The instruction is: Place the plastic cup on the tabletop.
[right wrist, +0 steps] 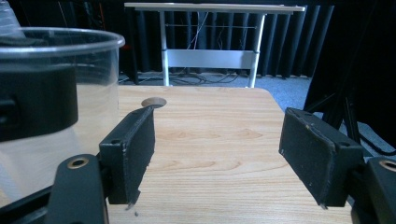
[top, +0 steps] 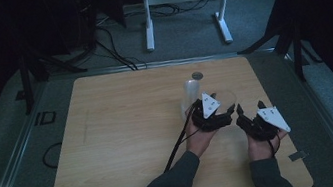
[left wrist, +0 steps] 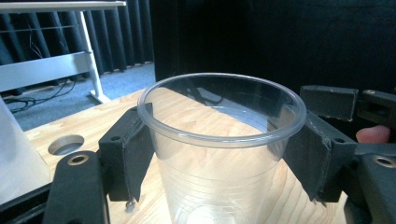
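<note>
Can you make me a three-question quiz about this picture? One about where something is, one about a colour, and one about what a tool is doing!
1. Where is the cup?
A. between the left tool's jaws
B. on the floor
C. at the table's far left corner

2. What colour is the cup?
A. red
B. clear
C. black

3. What is the right tool doing?
A. squeezing the cup
B. holding a spoon
C. open, holding nothing

Answers:
1 A, since the left tool has a black pad pressed on each side of the cup.
2 B, since you can see the wooden table through it.
3 C, since bare table shows between its spread jaws.
</note>
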Motion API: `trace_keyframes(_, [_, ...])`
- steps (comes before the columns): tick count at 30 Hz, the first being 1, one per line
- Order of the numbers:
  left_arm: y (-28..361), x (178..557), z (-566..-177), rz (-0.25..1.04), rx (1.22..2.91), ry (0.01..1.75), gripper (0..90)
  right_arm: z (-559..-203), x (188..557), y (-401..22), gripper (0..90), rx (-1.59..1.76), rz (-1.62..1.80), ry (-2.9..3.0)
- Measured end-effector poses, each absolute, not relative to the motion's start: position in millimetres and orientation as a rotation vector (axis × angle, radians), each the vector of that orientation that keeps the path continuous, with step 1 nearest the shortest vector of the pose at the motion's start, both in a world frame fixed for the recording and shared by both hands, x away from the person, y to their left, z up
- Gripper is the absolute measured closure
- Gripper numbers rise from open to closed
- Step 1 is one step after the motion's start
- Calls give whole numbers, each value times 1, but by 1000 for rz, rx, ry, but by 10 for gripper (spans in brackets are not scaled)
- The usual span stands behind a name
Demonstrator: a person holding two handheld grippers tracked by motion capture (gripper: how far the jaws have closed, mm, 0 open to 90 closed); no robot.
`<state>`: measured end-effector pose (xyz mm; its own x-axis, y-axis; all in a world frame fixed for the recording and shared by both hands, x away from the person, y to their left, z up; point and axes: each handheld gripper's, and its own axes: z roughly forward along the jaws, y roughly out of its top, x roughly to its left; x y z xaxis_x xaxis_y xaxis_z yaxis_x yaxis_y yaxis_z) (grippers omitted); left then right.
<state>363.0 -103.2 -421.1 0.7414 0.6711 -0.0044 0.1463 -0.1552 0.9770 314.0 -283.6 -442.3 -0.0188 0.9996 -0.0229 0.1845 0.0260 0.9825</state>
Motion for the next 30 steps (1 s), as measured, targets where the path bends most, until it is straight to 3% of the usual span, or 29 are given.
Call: trace_keyframes(30, [-95,356,-446,507,1699,681,282,-443,314,-283,271,1316,1104,1381])
